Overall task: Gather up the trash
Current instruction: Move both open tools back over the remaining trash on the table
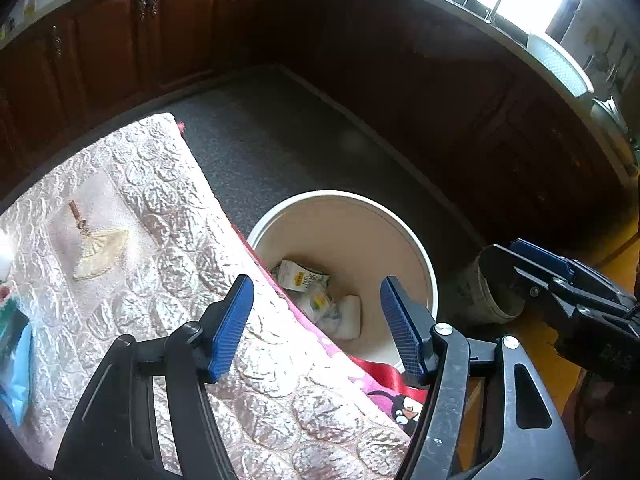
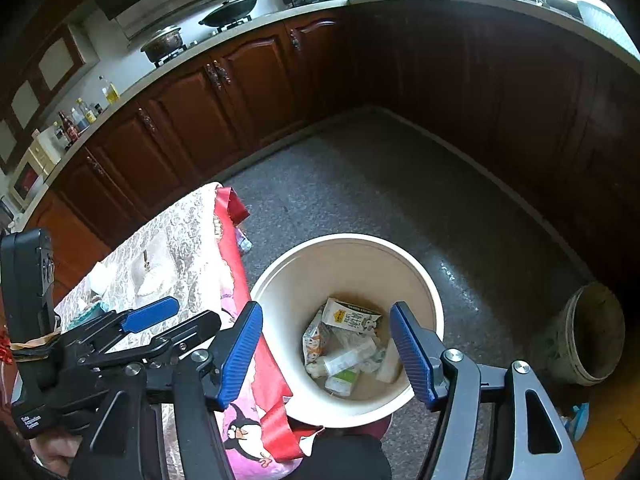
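A white bin (image 1: 424, 264) (image 2: 434, 304) stands on the floor against the table's edge. At its bottom lie a milk carton (image 1: 300, 276) (image 2: 352, 318) and several other crumpled packets. My left gripper (image 1: 318, 320) hovers over the table edge and the bin's near rim, open, with nothing between its blue pads. My right gripper (image 2: 326, 344) hangs above the bin's mouth, also open and empty. Each gripper shows in the other's view: the right one (image 1: 504, 264) at the far right, the left one (image 2: 180, 318) at the left.
The table (image 1: 160, 220) (image 2: 176, 240) wears a quilted pinkish cover with a red and pink cloth (image 2: 268, 368) hanging off its edge. On it lie a small fan-shaped item (image 1: 100, 252) and a blue packet (image 1: 16, 360). A dirty old bucket (image 1: 488, 296) (image 2: 592, 340) stands right of the bin. Dark wooden cabinets (image 2: 240, 92) ring the grey floor.
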